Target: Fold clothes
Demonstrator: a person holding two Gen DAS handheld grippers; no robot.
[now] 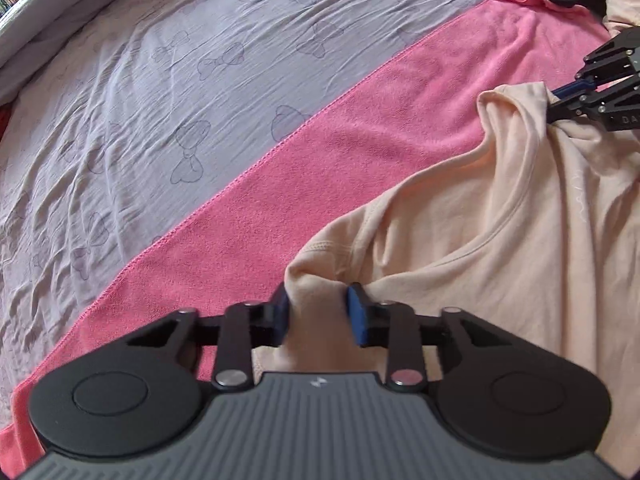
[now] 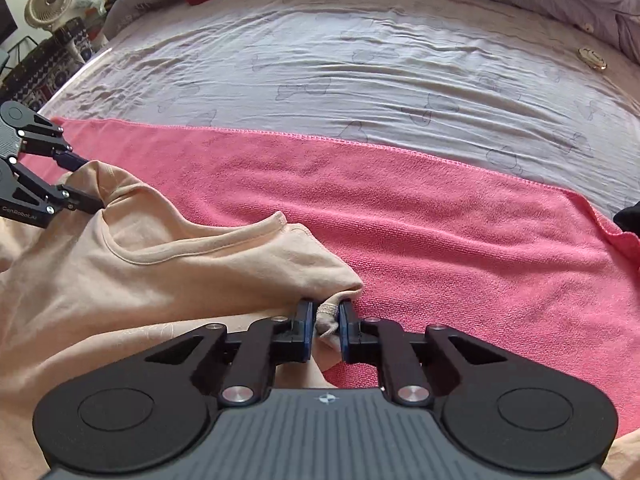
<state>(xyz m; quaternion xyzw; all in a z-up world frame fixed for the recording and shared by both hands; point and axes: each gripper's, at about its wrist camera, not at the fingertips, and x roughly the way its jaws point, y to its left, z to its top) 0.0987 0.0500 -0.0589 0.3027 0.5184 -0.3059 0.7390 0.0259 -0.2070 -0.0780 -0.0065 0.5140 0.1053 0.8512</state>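
While both grippers (image 1: 316,312) (image 2: 325,326) pinch peach shirt (image 1: 500,264), towel (image 1: 360,152) beneath.

Peach round-necked T-shirt (image 1: 500,240), rumpled, front up, shoulders bunched and raised, on pink towel (image 1: 360,160).

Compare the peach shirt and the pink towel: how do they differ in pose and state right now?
The peach shirt is bunched and lifted at its shoulders; the pink towel lies spread flat. The shirt is pinched by the left tool and right tool; the towel is ungripped. The shirt lies over the towel. Both are on the bed sheet.
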